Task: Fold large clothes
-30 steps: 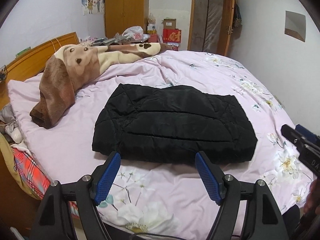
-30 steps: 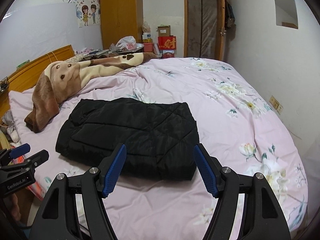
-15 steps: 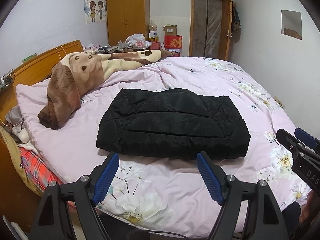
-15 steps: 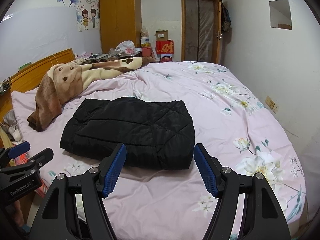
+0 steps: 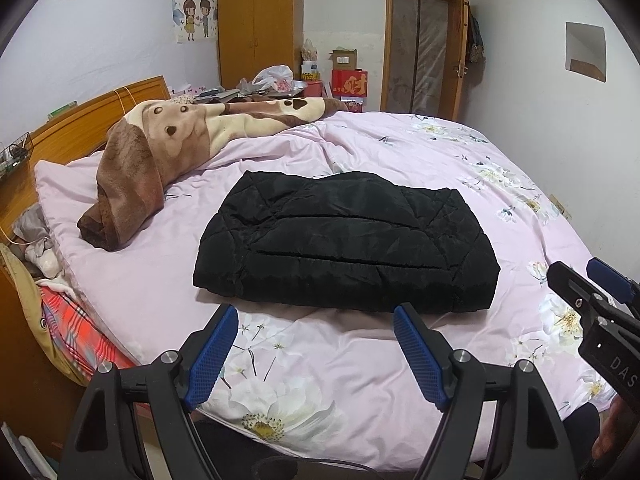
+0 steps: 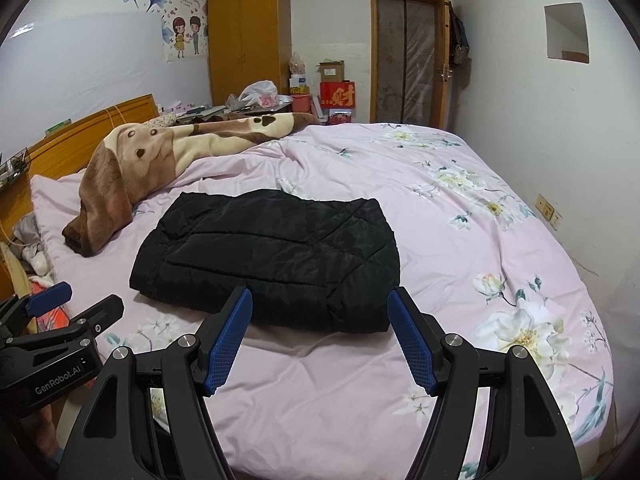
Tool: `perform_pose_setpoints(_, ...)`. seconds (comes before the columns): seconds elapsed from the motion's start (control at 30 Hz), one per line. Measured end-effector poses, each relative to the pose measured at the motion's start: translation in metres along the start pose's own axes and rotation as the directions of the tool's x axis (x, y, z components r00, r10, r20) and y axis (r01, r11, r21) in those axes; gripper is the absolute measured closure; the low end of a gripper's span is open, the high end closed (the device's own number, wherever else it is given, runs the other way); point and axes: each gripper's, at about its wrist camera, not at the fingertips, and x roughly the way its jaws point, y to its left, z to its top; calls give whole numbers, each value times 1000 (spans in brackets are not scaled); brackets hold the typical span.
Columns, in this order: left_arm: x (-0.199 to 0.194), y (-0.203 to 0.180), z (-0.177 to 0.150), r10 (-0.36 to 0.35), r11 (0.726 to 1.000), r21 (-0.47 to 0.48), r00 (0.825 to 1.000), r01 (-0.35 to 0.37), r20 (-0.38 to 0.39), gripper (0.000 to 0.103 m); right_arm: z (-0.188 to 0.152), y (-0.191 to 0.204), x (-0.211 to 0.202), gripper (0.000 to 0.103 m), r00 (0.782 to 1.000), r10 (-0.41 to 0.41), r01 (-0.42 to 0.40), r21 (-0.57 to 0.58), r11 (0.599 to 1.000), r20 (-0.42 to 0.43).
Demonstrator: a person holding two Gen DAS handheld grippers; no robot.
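A black quilted jacket (image 5: 344, 244) lies folded into a compact rectangle on the pink floral bedspread (image 5: 320, 380); it also shows in the right wrist view (image 6: 272, 256). My left gripper (image 5: 316, 320) is open and empty, held above the bed's near edge, short of the jacket. My right gripper (image 6: 320, 308) is open and empty, just short of the jacket's near right edge. The right gripper shows at the right of the left wrist view (image 5: 592, 292). The left gripper shows at the left of the right wrist view (image 6: 80, 304).
A brown and cream bear blanket (image 5: 160, 160) lies bunched at the back left by the wooden headboard (image 5: 80, 128). Loose clothes (image 5: 60, 320) pile beside the bed's left side. A wardrobe (image 5: 260, 24), boxes and a door (image 5: 424, 48) stand behind. A white wall (image 6: 560, 140) borders the right.
Both grippers have drawn back and up from the jacket, so it looks smaller and more of the bedspread shows in front. Both stayed open. The jacket has not moved.
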Motion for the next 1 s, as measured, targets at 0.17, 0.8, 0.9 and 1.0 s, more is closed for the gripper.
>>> perform_pose_setpoints(0.17, 1, 1, -1, 20, 1000, 5, 1000, -20, -9, 23, -3, 1, 1, 32, 1000, 4, -4, -4, 1000, -9)
perform_pose_setpoints(0.8, -2, -1, -4, 14, 1000, -2, 1000, -14, 0, 23, -5, 2, 3, 32, 1000, 10, -10, -11, 1000, -14)
perform_pose_setpoints(0.9, -2, -2, -4, 14, 1000, -3, 1000, -14, 0, 23, -5, 2, 2, 32, 1000, 11, -11, -11, 1000, -15)
perform_pose_setpoints(1.0, -2, -2, -4, 14, 1000, -3, 1000, -14, -1, 23, -5, 2, 2, 32, 1000, 11, -11, -10, 1000, -15)
